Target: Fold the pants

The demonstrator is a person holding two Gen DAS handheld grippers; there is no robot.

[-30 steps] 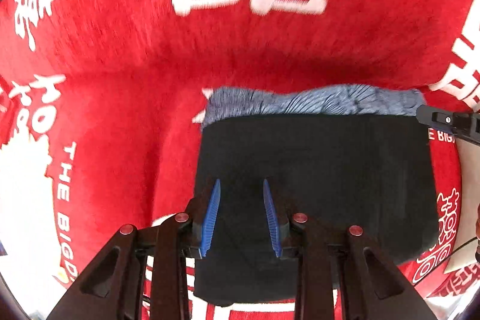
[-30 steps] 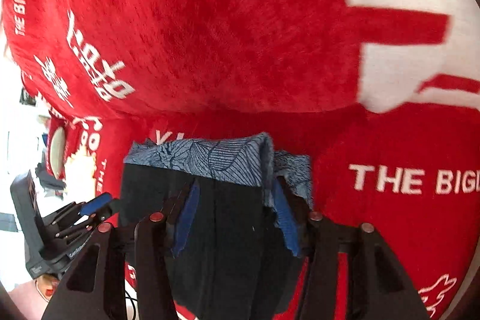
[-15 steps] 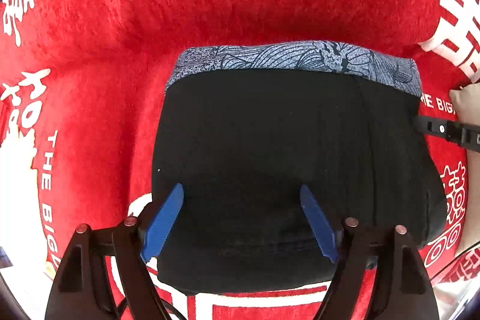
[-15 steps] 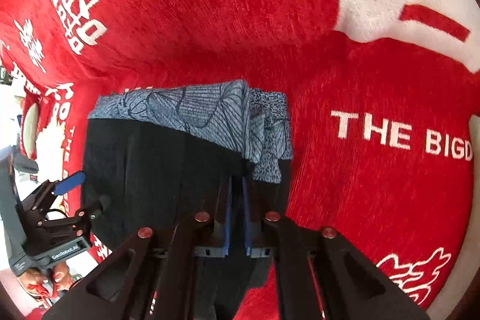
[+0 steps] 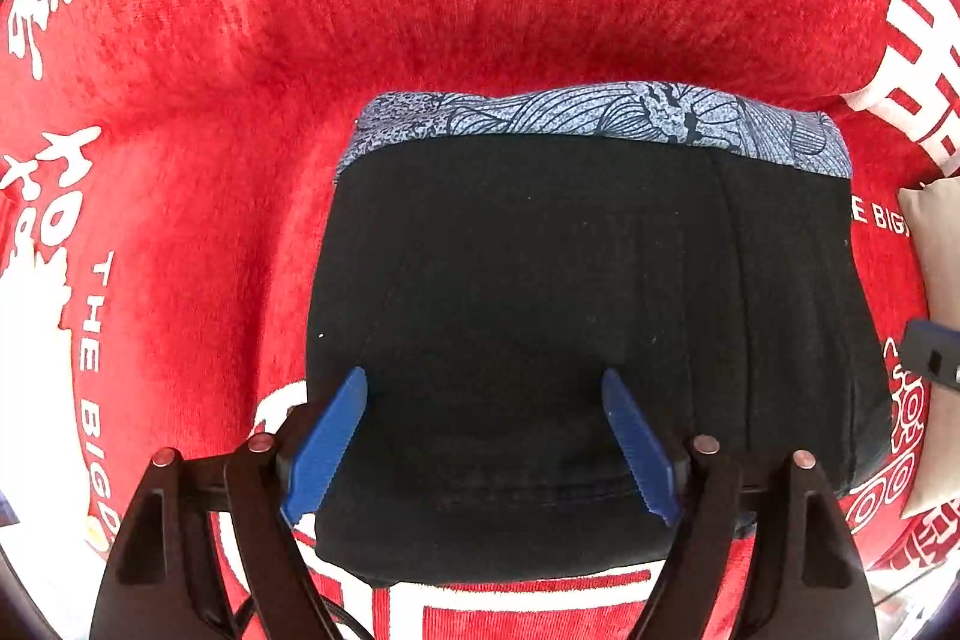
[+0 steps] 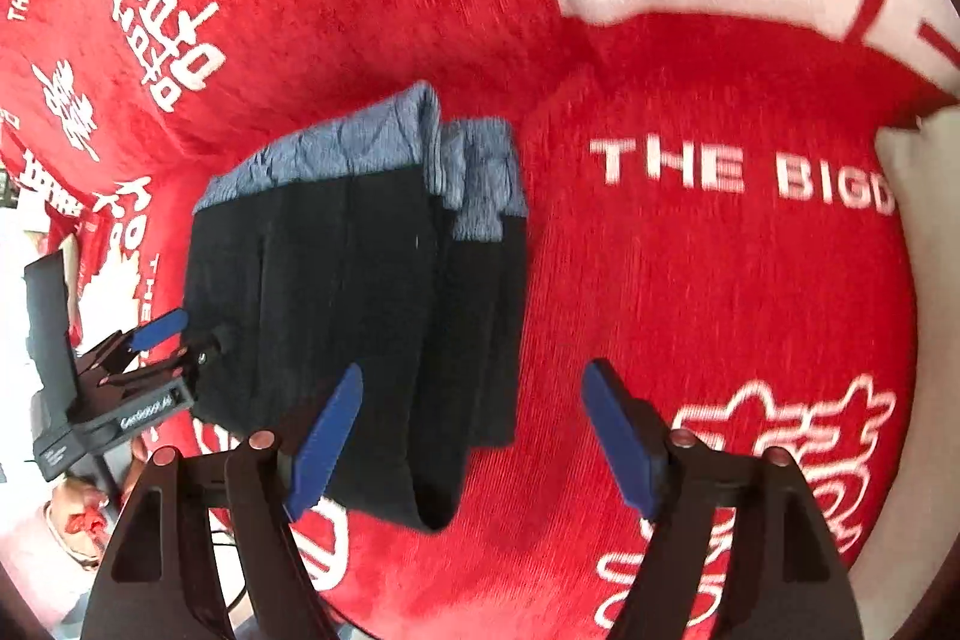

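Left gripper: blue fingers spread wide, holding nothing, hovering over the near edge of the pants. The cloth between the fingers looks flat; whether the tips touch it, can't tell.

Right gripper: fingers also spread wide, nothing held. Its left finger is over the near right part of the pants, its right finger over bare red cloth.

Pants: folded into a compact black block, roughly rectangular, lying flat on the red blanket. Blue patterned waistband runs along the far edge at 12 o'clock in the left wrist view. In the right wrist view the waistband is at 11 o'clock from the fingers, layers stacked, with a lower layer sticking out on the right side and a loose fold hanging at the near edge.

Blanket: red plush with white characters and "THE BIGD" lettering, at 1 o'clock in the right wrist view.

The left gripper shows at 9 o'clock in the right wrist view, at the left edge of the pants. A bit of the right gripper shows at 3 o'clock in the left wrist view. A beige cushion-like thing is at the right edge, blurry.
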